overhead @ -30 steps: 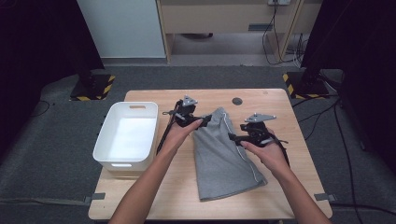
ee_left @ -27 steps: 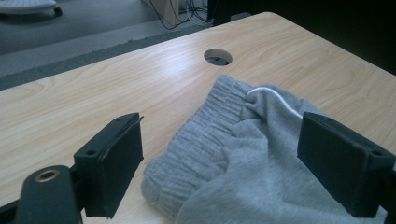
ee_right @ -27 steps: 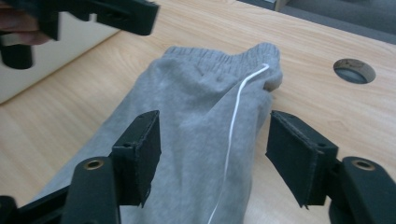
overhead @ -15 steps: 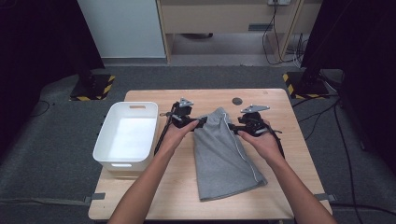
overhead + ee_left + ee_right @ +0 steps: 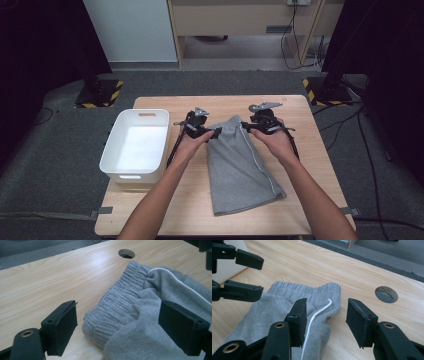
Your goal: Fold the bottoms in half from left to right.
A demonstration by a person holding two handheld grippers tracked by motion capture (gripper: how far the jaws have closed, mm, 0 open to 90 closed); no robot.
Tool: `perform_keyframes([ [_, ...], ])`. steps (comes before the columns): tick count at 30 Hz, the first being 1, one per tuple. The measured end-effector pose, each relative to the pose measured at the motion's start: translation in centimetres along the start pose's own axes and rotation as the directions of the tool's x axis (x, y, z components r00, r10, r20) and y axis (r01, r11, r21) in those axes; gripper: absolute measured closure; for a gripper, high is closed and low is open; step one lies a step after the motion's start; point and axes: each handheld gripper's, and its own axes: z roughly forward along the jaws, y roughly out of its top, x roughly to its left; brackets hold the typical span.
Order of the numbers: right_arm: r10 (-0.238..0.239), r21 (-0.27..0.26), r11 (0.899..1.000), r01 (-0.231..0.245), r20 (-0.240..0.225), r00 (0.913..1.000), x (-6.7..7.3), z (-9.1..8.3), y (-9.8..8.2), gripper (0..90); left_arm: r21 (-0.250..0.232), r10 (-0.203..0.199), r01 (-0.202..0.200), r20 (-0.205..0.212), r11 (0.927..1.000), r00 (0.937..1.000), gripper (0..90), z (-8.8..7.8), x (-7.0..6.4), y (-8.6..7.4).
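A pair of grey shorts (image 5: 240,165) with white side piping lies folded on the wooden table (image 5: 165,210), its elastic waistband (image 5: 227,121) at the far end. My left gripper (image 5: 214,132) is at the waistband's left corner (image 5: 100,322), and its jaws stand wide on either side of the corner without squeezing it. My right gripper (image 5: 246,125) is at the right corner (image 5: 329,293). Its jaws have just been closing and straddle the cloth and piping (image 5: 317,315). The right pad (image 5: 359,320) is still clear of the fabric.
A white plastic bin (image 5: 112,150) stands at the table's left, close to my left hand. A round cable hole (image 5: 386,294) is in the tabletop beyond the waistband. Past the far edge, grey carpet runs to a cabinet (image 5: 240,20).
My right gripper has moved left and farther up the table to the waistband's right corner, and its jaws are narrower. The left gripper and the shorts have stayed put.
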Motion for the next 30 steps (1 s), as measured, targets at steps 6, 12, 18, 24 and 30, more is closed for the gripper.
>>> perform_keyframes([
  [6,0.007,0.015,1.000,-0.007,0.001,1.0000,-0.1,1.3,0.6,52.3,0.004,-0.009,0.009,-0.007,0.9999,0.9999,14.7,-0.1,0.5,0.0],
  [12,0.022,0.021,1.000,-0.022,0.004,0.9997,-0.4,2.8,0.7,54.1,0.026,-0.016,0.016,-0.025,0.9995,0.9996,16.3,0.4,0.7,-0.5],
  [18,0.042,0.046,0.998,-0.042,0.003,0.9991,-1.0,4.6,-0.2,51.1,0.043,-0.013,0.014,-0.020,0.9990,0.9997,17.6,1.3,0.3,-1.1],
  [24,0.070,0.085,0.994,-0.069,-0.003,0.9976,-1.6,6.2,-1.1,45.5,0.057,-0.008,0.009,-0.013,0.9983,0.9999,17.9,1.6,-0.1,-1.5],
  [30,0.063,0.135,0.989,-0.060,-0.016,0.9979,-1.7,7.4,-2.0,43.5,0.050,-0.007,0.009,-0.036,0.9987,0.9993,18.8,1.3,-0.1,-1.6],
])
